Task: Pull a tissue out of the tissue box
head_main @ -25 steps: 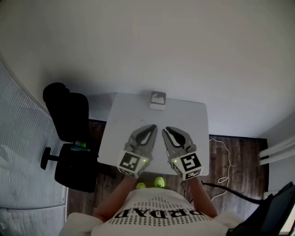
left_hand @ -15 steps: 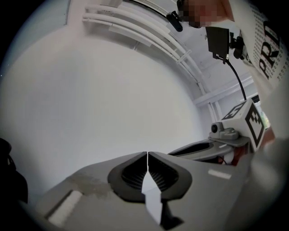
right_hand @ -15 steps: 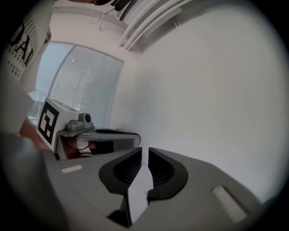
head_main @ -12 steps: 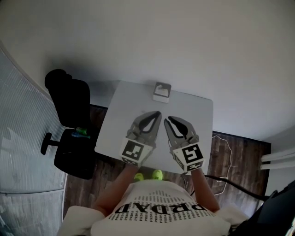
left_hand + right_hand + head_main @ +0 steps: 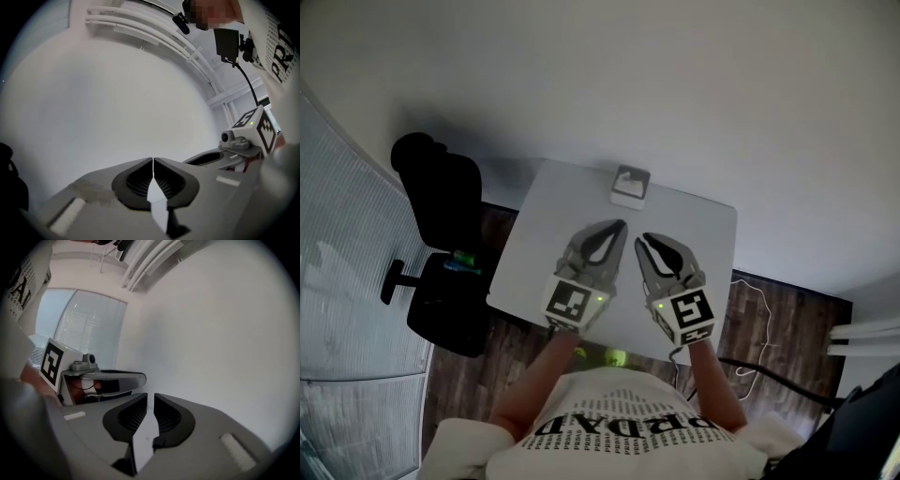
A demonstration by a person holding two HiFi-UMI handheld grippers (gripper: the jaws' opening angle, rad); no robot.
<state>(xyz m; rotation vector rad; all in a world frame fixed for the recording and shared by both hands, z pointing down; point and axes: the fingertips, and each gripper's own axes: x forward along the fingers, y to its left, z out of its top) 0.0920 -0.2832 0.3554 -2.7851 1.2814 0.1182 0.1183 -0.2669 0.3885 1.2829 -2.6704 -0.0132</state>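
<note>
Your left hand-held gripper (image 5: 621, 227) is over the near half of the counter (image 5: 534, 244), its jaws pressed tip to tip with nothing between them. Just beside it is your right hand-held gripper (image 5: 640, 240), its jaws narrow with a slim gap at the tips, and it is empty too. Both point away from you, roughly level, toward the far edge.

You look to be in the reach step: neither gripper has got to the box (image 5: 630, 187), and no tissue (image 5: 629, 175) has been touched. For the next move, I'd judge you need to carry one gripper forward across the bare counter, spread its jaws wider than they stand now, and bring the tips down on either side of the tissue before closing. The other gripper may be wanted on the box to hold it down, since a light box could lift with the pull.

At the far edge of the counter, close to the wall (image 5: 675, 75), sits the box, well apart from both grippers and nearly in line with the gap between them. It is small and pale, squarish from above, with what seems a white tuft of tissue standing out of the top. It is too small in the head view to be sure. Neither gripper view shows it.
</note>
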